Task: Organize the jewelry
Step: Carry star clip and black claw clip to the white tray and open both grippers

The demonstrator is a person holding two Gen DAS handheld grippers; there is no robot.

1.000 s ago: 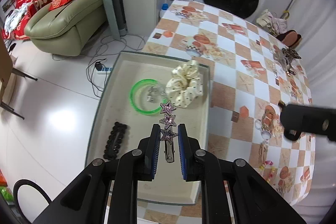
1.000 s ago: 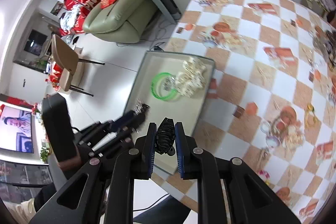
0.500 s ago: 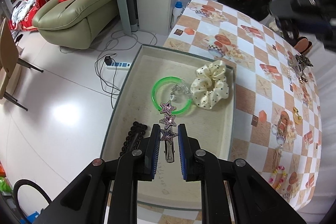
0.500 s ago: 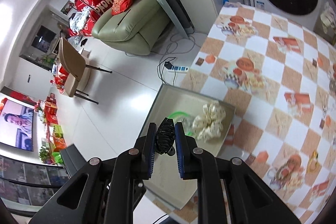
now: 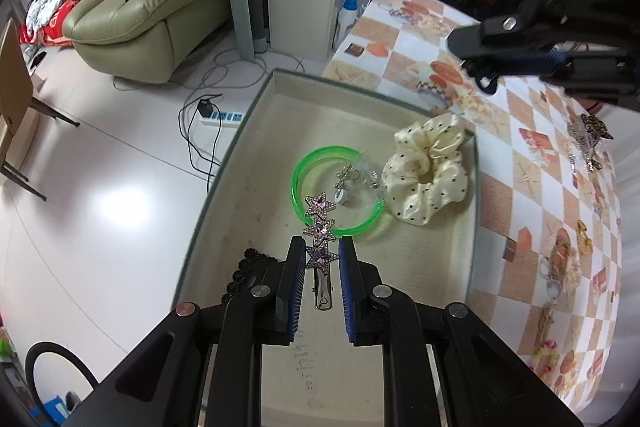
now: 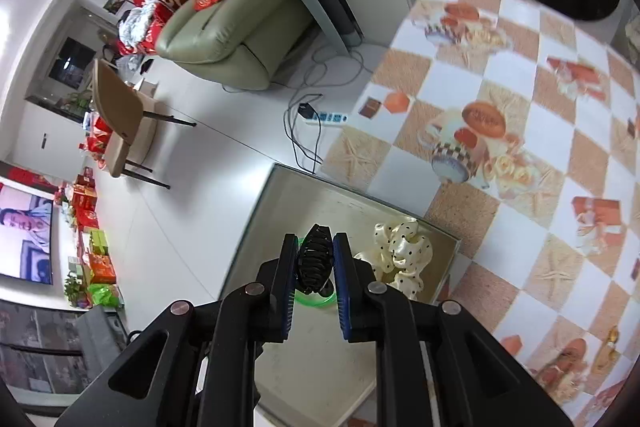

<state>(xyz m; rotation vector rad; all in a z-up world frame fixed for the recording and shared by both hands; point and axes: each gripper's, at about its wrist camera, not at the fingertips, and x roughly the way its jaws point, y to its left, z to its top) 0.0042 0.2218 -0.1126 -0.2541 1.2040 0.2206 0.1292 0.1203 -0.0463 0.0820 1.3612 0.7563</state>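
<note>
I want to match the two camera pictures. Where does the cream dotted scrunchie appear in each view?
Left wrist view: the scrunchie lies right of centre, in the tray, just right of the green bangle.
Right wrist view: the scrunchie is low and centre-right, just right of the right gripper.
Shared landmark: the white power strip on the floor beyond the tray.

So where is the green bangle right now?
The green bangle lies flat in the tray, mid-frame in the left wrist view, just left of the cream polka-dot scrunchie. A small silver charm sits inside its ring.
</note>
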